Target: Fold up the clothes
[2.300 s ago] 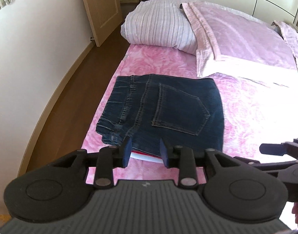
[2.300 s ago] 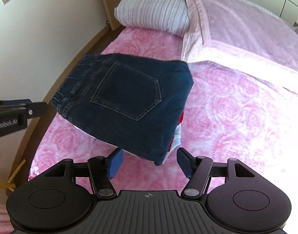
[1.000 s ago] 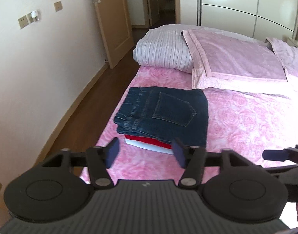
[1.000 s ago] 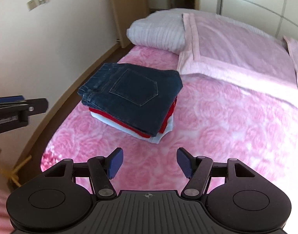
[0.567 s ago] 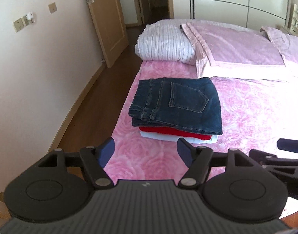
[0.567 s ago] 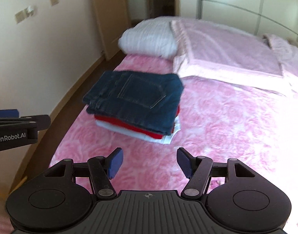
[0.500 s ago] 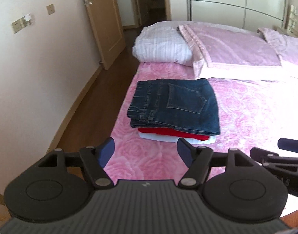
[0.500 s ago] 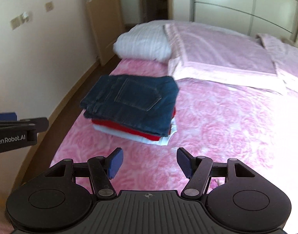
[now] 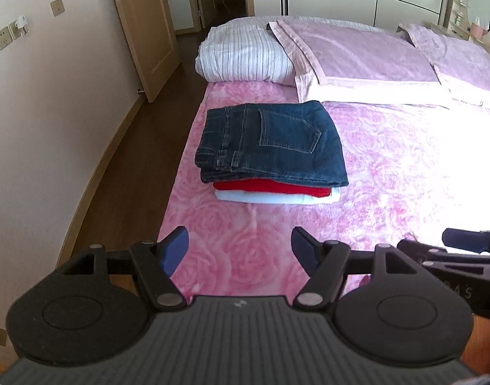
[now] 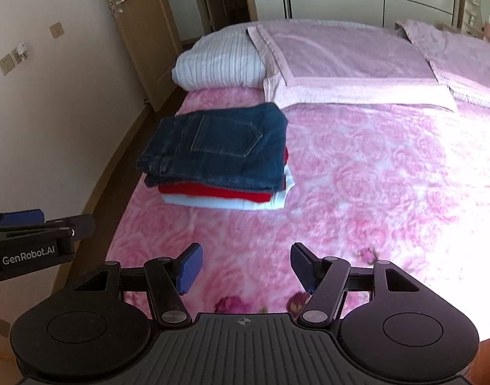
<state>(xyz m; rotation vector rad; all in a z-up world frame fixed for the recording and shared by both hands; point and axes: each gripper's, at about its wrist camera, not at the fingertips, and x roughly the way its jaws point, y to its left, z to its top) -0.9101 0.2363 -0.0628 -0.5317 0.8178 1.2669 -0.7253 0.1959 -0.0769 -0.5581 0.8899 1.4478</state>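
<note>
Folded jeans (image 9: 273, 142) sit on top of a red garment (image 9: 270, 188) and a white one (image 9: 261, 197), mid-frame on the pink bed (image 9: 389, 166); left gripper (image 9: 240, 248) and right gripper (image 10: 246, 264) jaws both wide open, holding nothing, well back from the stack.

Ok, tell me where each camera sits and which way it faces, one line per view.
Left wrist: on the left tool, facing up the bed at the folded jeans; the right tool shows at right.
Right wrist: on the right tool, facing the same way; the left tool and fingertips show at left.
Shared: jeans over a red garment and a white one, striped pillow, door.
</note>
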